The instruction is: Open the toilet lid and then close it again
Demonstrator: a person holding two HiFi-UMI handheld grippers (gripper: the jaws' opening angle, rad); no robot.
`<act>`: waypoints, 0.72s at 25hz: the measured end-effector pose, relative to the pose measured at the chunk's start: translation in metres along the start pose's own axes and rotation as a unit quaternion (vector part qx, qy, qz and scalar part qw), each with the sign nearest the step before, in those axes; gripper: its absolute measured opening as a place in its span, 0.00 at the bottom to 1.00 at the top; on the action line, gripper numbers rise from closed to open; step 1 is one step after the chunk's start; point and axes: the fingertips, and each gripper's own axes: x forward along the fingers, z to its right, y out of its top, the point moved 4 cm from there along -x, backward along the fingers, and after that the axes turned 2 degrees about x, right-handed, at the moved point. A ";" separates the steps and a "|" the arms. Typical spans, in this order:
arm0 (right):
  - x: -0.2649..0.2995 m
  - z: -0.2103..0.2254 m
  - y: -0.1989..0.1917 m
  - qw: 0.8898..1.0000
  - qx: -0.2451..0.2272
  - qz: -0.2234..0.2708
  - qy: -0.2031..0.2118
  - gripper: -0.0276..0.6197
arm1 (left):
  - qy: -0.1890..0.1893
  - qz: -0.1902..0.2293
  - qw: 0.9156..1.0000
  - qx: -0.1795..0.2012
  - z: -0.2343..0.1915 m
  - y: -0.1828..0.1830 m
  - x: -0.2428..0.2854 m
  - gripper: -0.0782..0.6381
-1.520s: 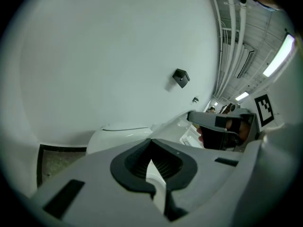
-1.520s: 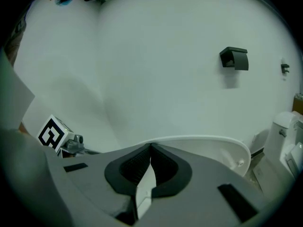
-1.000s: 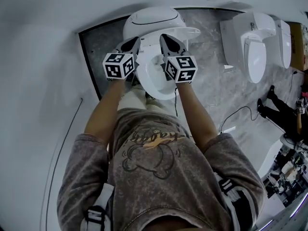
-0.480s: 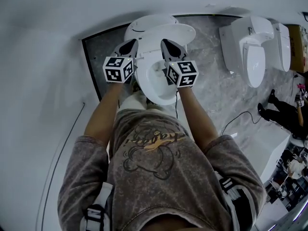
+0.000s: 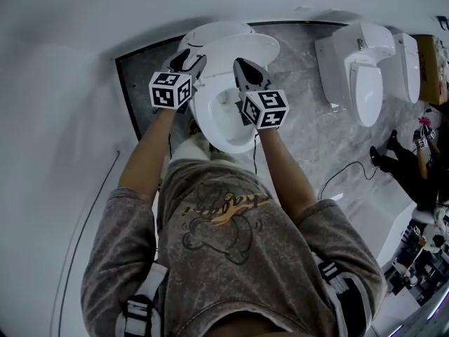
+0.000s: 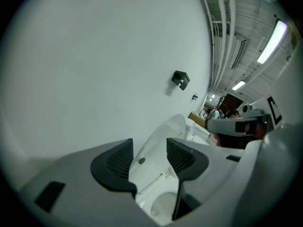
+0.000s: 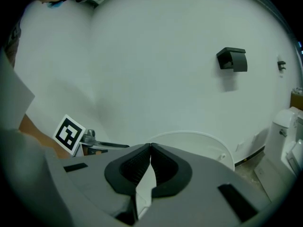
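The white toilet lid (image 5: 242, 48) is tipped partway up over the seat and bowl (image 5: 217, 118), leaning toward the cistern (image 5: 210, 30). My right gripper (image 5: 243, 65) is shut, its tips (image 7: 150, 146) pinched on the lid's near rim; the lid (image 7: 199, 143) arcs off to the right behind them. At the lid's left edge, my left gripper (image 5: 188, 60) has its jaws opening. In the left gripper view its pads stand apart (image 6: 149, 150). The lid (image 6: 163, 136) shows between and beyond them, untouched.
A white wall rises close on the left and behind the toilet, with a black fixture (image 7: 232, 59) on it. Two more toilets (image 5: 365, 69) (image 5: 410, 62) stand to the right on the marbled floor. A cable (image 5: 344, 167) trails there. A person (image 5: 407, 163) is at the far right.
The lid has swung up from nearly flat to steeply tilted. My left gripper, shut on the lid's left edge before, has let go and opened. Both hands have risen a little.
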 end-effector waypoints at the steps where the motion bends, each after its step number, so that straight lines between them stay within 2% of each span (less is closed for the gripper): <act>1: -0.001 0.001 0.000 1.000 0.001 0.001 -0.002 0.08 | 0.000 -0.005 1.000 -0.001 -0.003 -0.001 0.005 0.41; 8: -0.016 0.003 -0.007 1.000 0.002 0.005 -0.010 0.08 | -0.026 -0.029 0.999 -0.005 -0.004 -0.015 0.021 0.41; 13: -0.037 0.002 -0.007 1.000 0.001 0.012 -0.016 0.08 | -0.045 -0.026 0.999 -0.012 0.010 -0.018 0.007 0.41; 18: -0.063 -0.008 -0.002 0.999 0.002 0.032 -0.007 0.08 | -0.061 -0.021 0.997 -0.036 0.037 -0.034 -0.013 0.41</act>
